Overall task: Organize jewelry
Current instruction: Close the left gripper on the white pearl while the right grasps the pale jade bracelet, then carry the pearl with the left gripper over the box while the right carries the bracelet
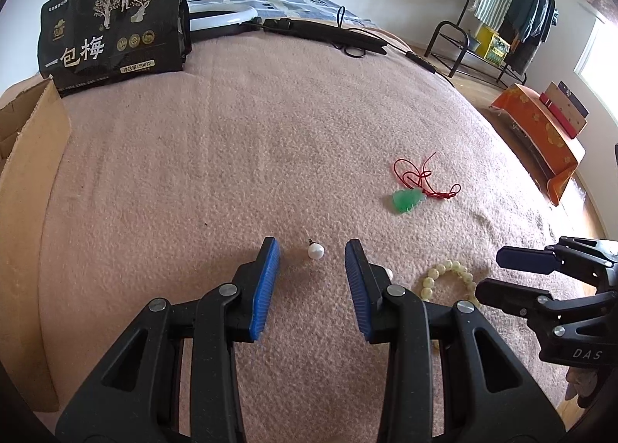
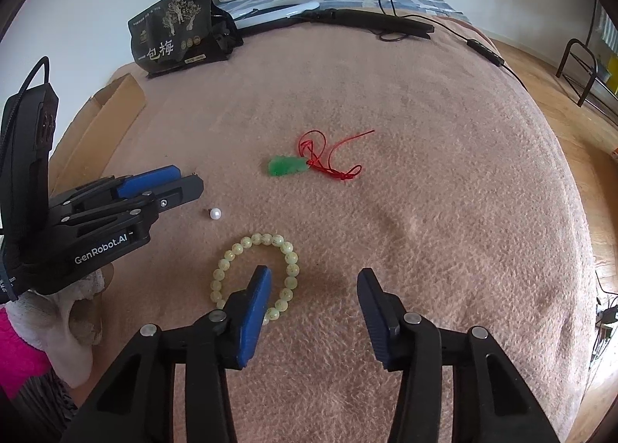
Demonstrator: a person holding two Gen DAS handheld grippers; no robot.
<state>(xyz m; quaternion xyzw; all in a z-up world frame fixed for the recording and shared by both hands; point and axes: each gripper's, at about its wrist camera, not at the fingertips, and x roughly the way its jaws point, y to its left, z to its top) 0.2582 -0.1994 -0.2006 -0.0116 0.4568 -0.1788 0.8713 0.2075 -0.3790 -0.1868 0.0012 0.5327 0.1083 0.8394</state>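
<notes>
**A:** What lies on the pink blanket (image 1: 231, 141)?

**B:** Three pieces of jewelry. A white pearl earring (image 1: 315, 250) sits on the blanket between the spread fingers of the left gripper (image 1: 313, 255), touching neither pad. Its small dark post points away from the camera and slightly left.

**A:** And the others?

**B:** A green jade pendant (image 2: 287, 165) lies farther out, its long axis running left to right, with the red cord (image 2: 328, 157) tangled at its right end. A pale bead bracelet (image 2: 255, 273) lies flat as a ring near the right gripper (image 2: 313, 280), whose jaws are also spread wide. Its left finger (image 2: 253, 311) hangs over the bracelet's middle; whether it touches cannot be told.

**A:** Anything else in view?

**B:** A black snack bag (image 1: 116, 18) stands at the blanket's far left, and a cardboard box (image 1: 27, 180) along the left edge. In the right wrist view, a second pearl (image 2: 215, 214) lies just beyond the left gripper's tip.
</notes>
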